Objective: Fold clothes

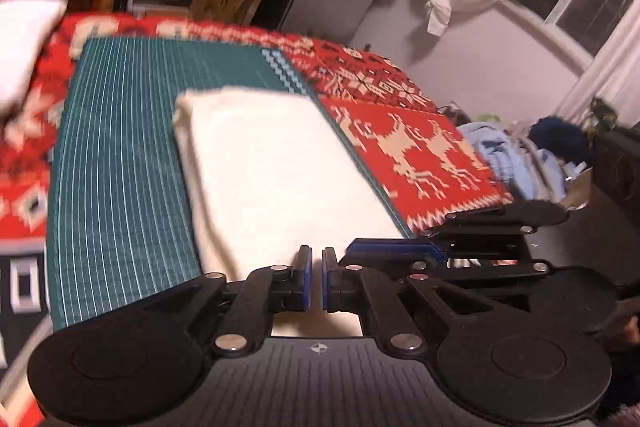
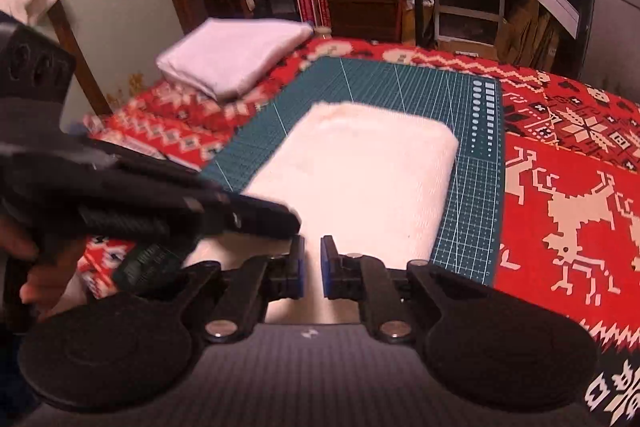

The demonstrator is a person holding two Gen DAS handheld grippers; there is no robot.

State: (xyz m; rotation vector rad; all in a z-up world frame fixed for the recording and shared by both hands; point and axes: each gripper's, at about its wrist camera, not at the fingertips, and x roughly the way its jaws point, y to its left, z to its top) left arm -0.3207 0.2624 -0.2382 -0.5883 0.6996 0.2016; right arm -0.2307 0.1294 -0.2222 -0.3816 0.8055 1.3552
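Cloth (image 2: 352, 179), cream and folded into a neat rectangle, lies flat on the green mat (image 2: 476, 211), which sits on a red reindeer-print cover (image 2: 568, 203) over the worktop. Left claw (image 1: 317, 277) is at the cloth's near edge, jaws down to a narrow gap with nothing between them. Right claw (image 2: 313, 265) is the same deal, narrow gap and empty, just beside it. A second folded white pile (image 2: 232, 61) rests on the cover past the mat's far left corner.

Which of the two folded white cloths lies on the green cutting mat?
The cream cloth nearest the grippers lies on the mat; the other white cloth rests on the red blanket.
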